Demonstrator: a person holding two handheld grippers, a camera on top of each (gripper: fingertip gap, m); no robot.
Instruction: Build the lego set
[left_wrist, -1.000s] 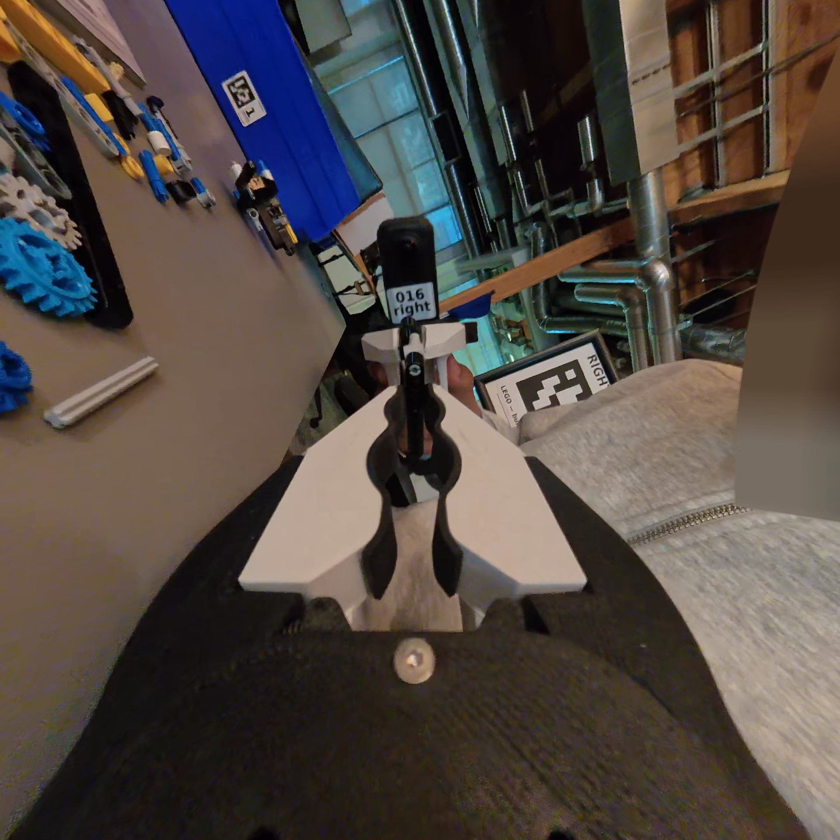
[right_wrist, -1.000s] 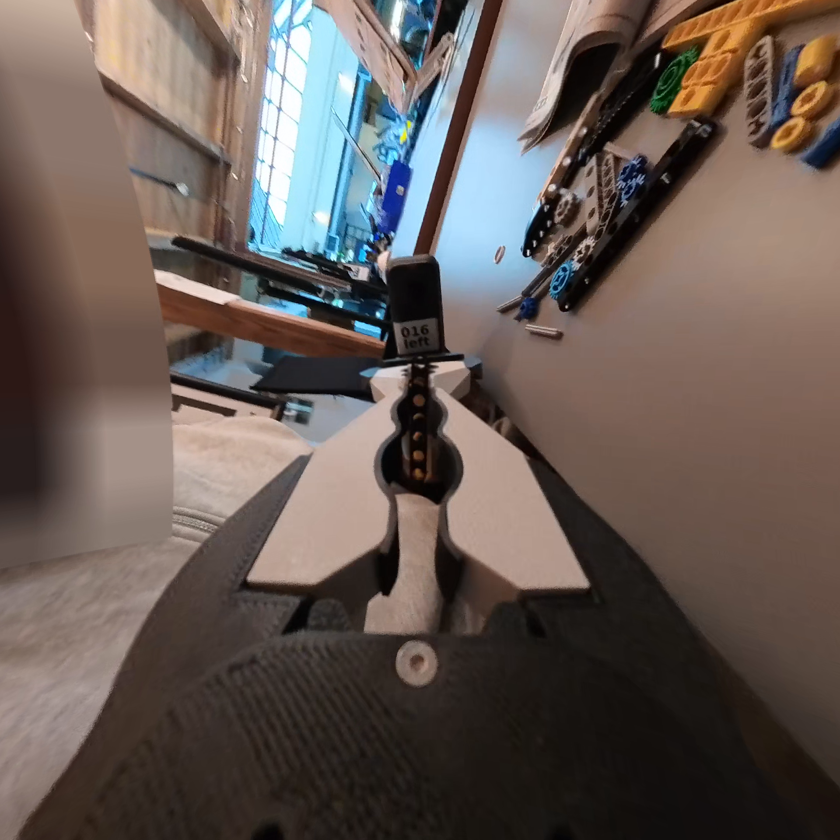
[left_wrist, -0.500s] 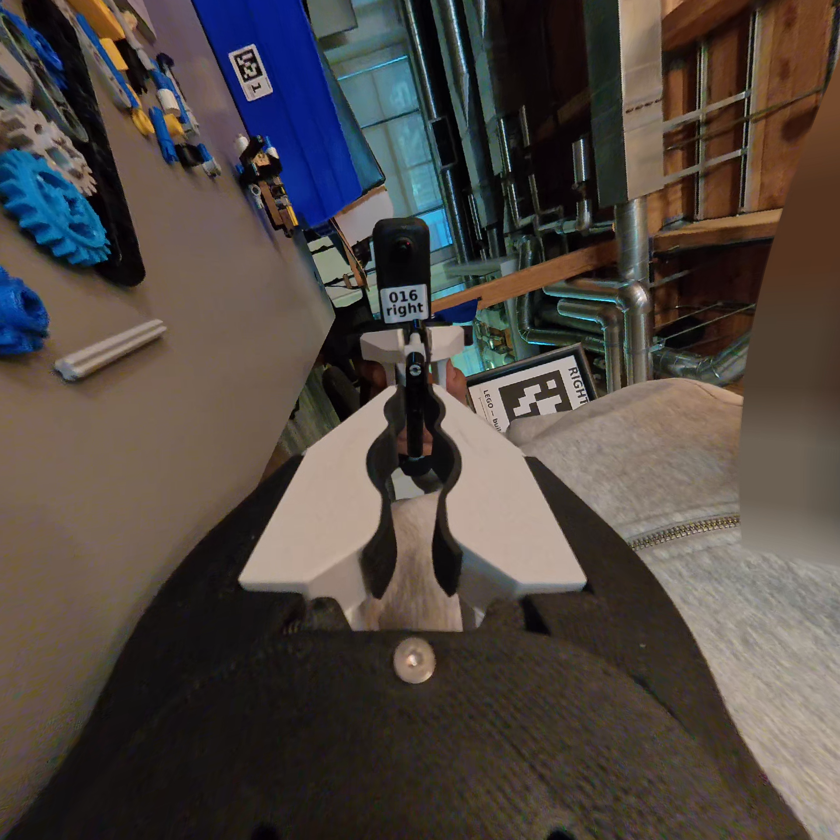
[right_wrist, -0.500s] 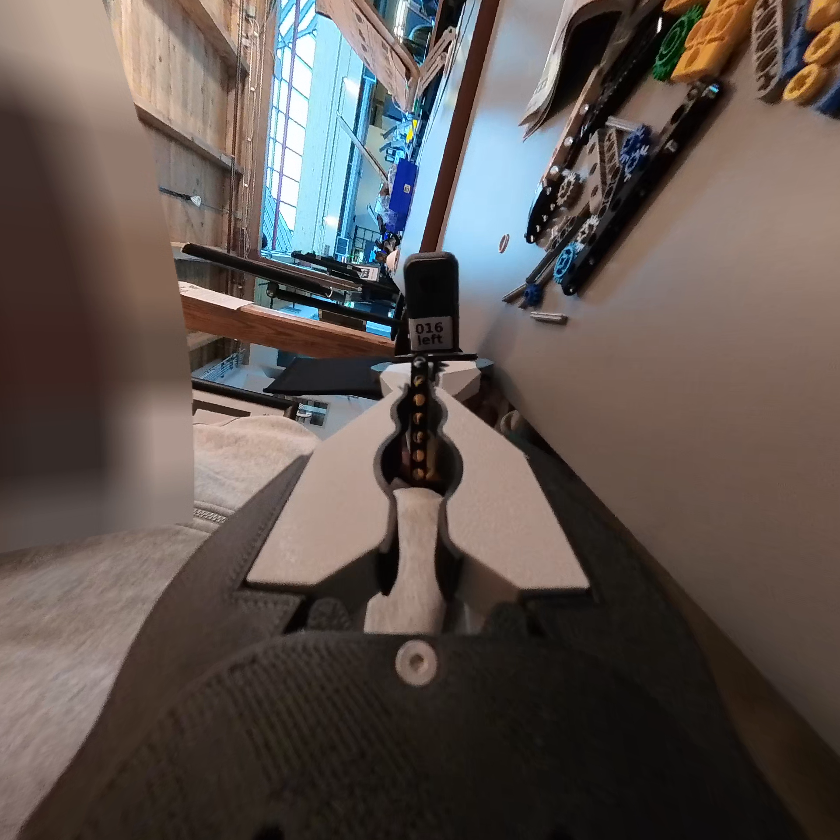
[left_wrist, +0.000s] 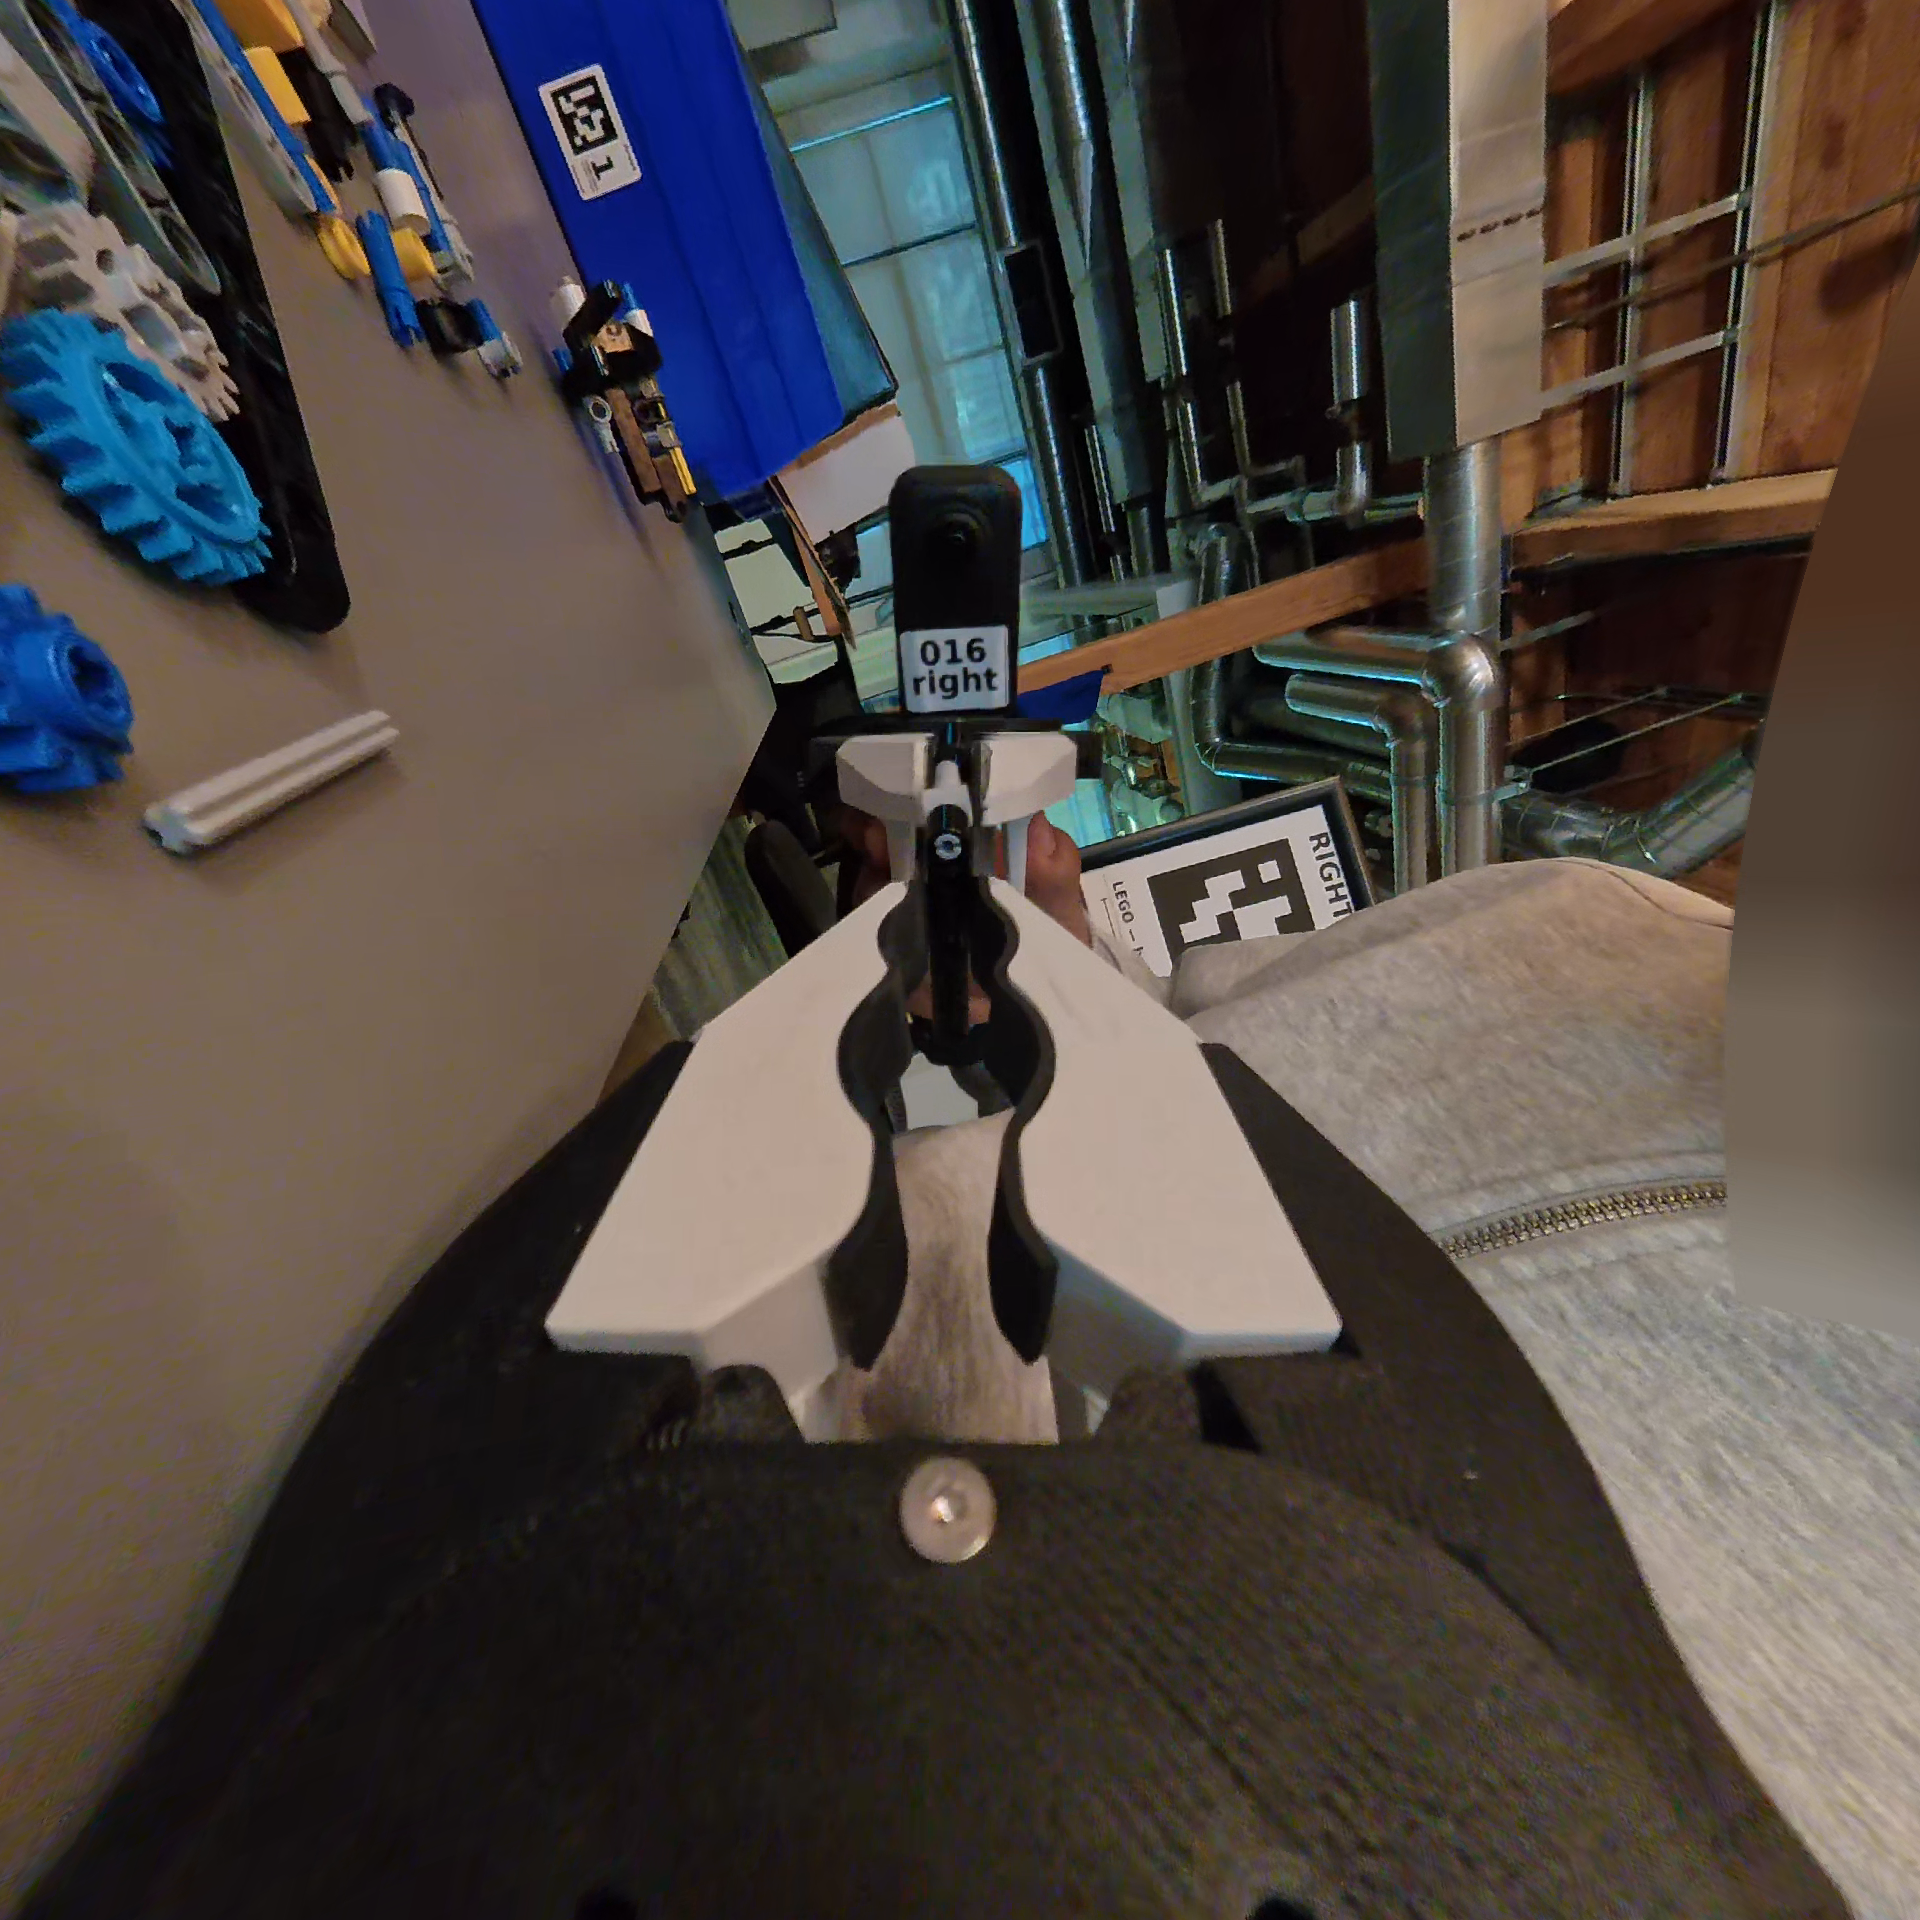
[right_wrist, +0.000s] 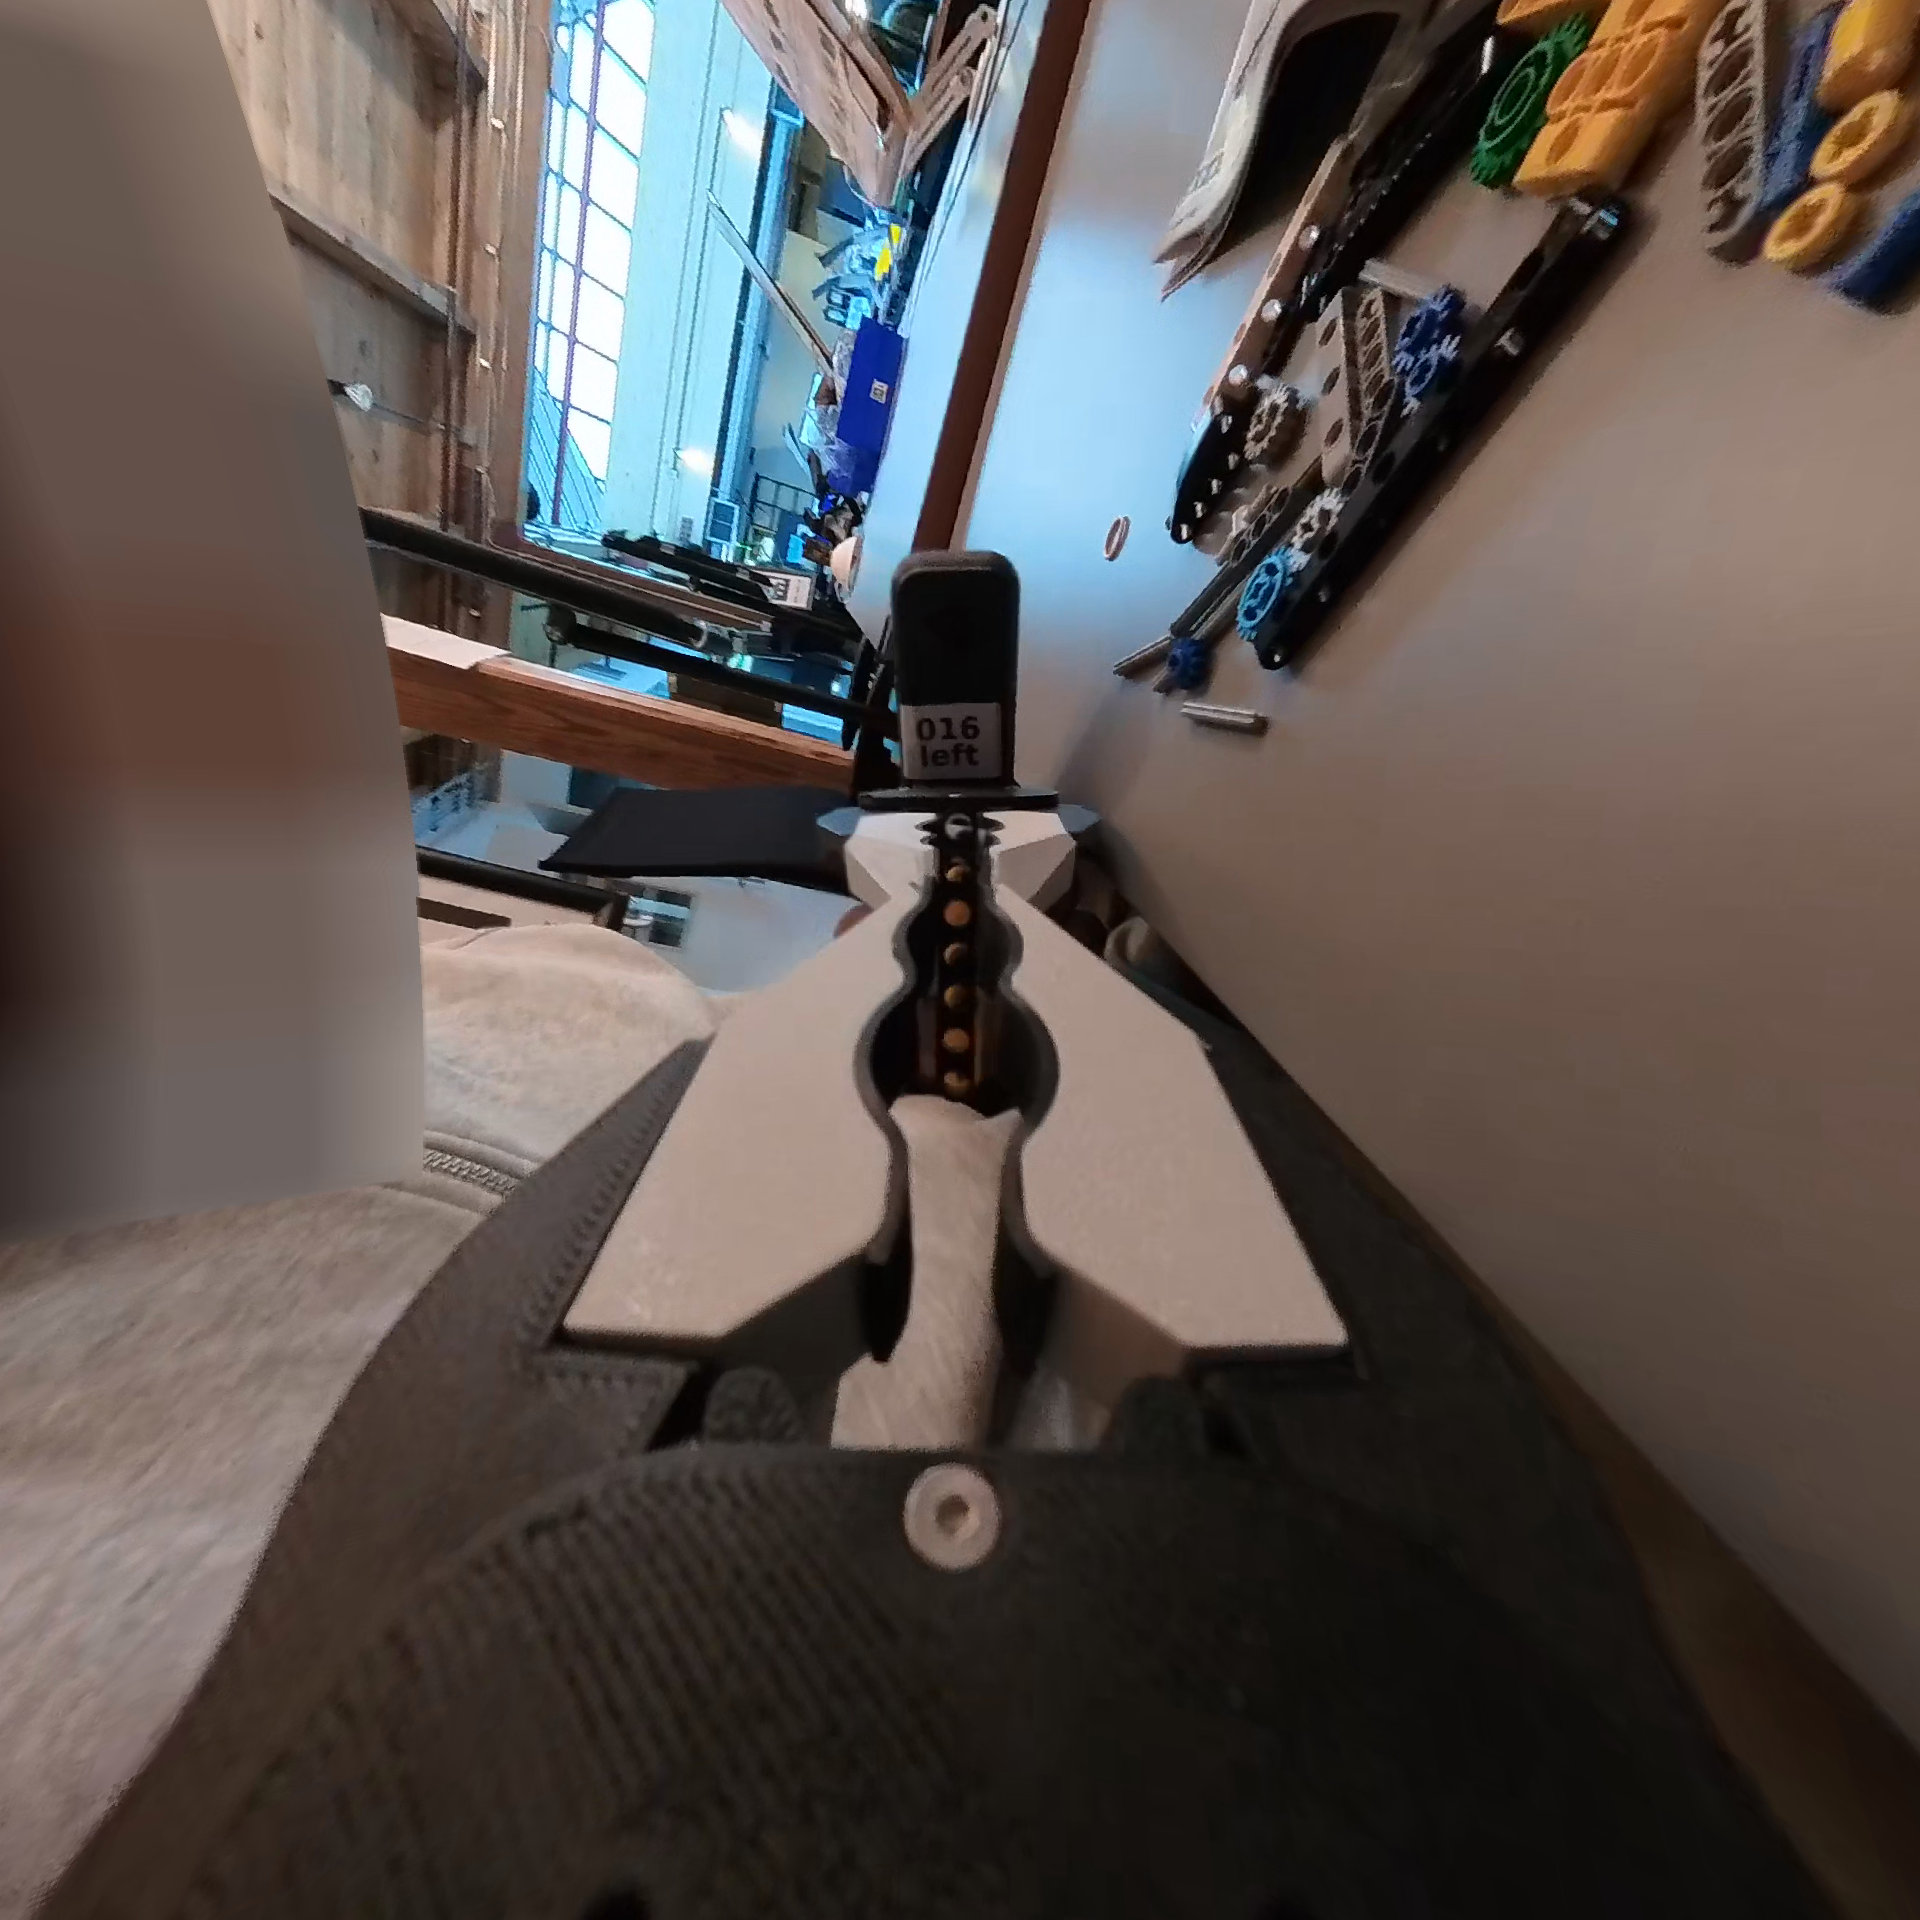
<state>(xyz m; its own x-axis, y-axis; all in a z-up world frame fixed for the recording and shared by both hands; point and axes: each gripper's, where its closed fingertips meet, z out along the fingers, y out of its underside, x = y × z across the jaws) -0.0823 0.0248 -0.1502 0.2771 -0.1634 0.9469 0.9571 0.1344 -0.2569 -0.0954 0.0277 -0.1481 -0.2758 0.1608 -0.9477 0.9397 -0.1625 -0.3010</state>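
My left gripper (left_wrist: 945, 909) is shut on a long black lego beam (left_wrist: 948, 966), seen end on between its white fingers. My right gripper (right_wrist: 956, 899) faces it and is shut on the other end of the same beam (right_wrist: 958, 997), which carries a row of tan pins. Each view shows the other gripper just beyond the beam: the right one (left_wrist: 951, 774) in the left wrist view, the left one (right_wrist: 961, 831) in the right wrist view. The beam is held in the air beside the table edge, in front of a person's grey sweatshirt (left_wrist: 1455, 1091).
The grey table (left_wrist: 364, 987) appears tilted at the side of both views. It holds blue gears (left_wrist: 135, 457), a grey axle (left_wrist: 270, 779), a small assembly (left_wrist: 623, 384), a blue bin (left_wrist: 675, 208), a black beam-and-gear assembly (right_wrist: 1403, 416), yellow parts (right_wrist: 1600, 104) and a booklet (right_wrist: 1247, 135). The grippers are tip to tip, or close to it.
Both grippers stay shut on the beam and face each other. The pair has tilted slightly, so the table and its parts have shifted a little in both views.
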